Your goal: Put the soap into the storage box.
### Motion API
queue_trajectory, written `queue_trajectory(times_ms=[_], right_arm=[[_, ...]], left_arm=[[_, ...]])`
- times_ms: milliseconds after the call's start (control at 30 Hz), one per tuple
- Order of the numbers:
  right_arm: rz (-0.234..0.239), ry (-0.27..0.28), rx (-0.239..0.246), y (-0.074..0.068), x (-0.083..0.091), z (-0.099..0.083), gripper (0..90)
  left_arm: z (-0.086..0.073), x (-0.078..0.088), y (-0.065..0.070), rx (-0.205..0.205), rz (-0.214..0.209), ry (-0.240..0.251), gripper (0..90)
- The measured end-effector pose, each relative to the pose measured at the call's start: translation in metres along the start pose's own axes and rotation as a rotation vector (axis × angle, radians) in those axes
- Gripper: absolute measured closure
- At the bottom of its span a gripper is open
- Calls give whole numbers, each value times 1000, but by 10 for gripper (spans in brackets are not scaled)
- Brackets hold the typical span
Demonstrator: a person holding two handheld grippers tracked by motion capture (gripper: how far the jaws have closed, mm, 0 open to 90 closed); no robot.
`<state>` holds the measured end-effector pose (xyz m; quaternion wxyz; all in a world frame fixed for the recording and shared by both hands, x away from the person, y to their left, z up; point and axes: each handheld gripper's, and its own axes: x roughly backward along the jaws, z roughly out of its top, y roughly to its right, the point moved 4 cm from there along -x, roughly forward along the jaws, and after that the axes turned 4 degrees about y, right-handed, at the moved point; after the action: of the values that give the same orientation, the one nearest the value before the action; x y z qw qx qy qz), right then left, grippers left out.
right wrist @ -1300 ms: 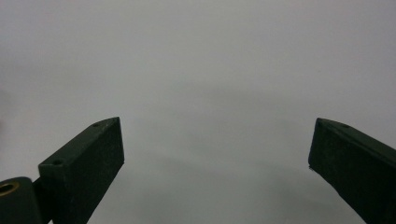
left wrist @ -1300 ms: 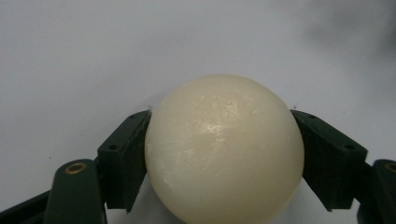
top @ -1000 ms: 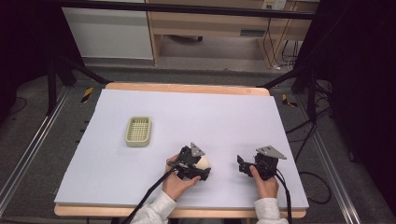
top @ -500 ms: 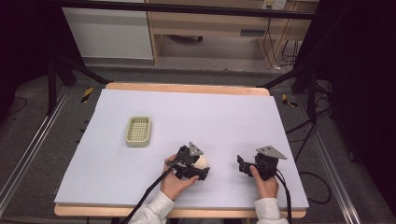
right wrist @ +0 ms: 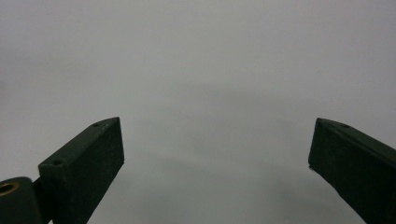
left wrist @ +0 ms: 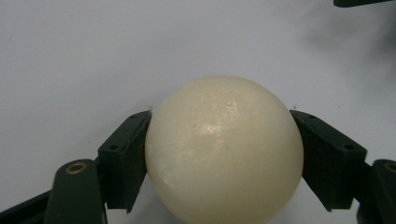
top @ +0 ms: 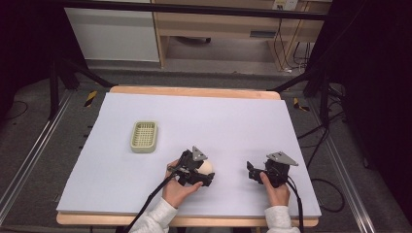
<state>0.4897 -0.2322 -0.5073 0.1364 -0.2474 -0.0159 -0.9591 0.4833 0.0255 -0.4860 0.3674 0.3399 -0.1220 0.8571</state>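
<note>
A smooth cream ball (left wrist: 223,149) sits between the two black jaws of my left gripper (left wrist: 219,128), and both pads press on its sides. In the high view, the left gripper (top: 200,171) holds that ball (top: 207,167) low over the white table near its front middle. My right gripper (top: 252,171) rests to the right of it, a hand's width away. Its jaws stand wide apart in the right gripper view (right wrist: 215,140), with only bare table between them. A pale green slotted tray (top: 144,136) lies to the far left of the left gripper.
The white table sheet (top: 218,121) has a wooden rim (top: 194,91) at the back. Cables trail from both grippers over the front edge. Black frame legs and floor cables stand beyond the table's sides.
The left gripper and its ball have edged only slightly to the left. The right gripper has kept still.
</note>
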Motion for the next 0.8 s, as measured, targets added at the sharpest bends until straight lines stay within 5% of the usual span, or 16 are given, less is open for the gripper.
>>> queue_trajectory(times_ms=[800], right_arm=[[-1, 1, 0, 0, 0, 0, 38]], left_arm=[[6, 16, -10, 2, 22, 20, 243]])
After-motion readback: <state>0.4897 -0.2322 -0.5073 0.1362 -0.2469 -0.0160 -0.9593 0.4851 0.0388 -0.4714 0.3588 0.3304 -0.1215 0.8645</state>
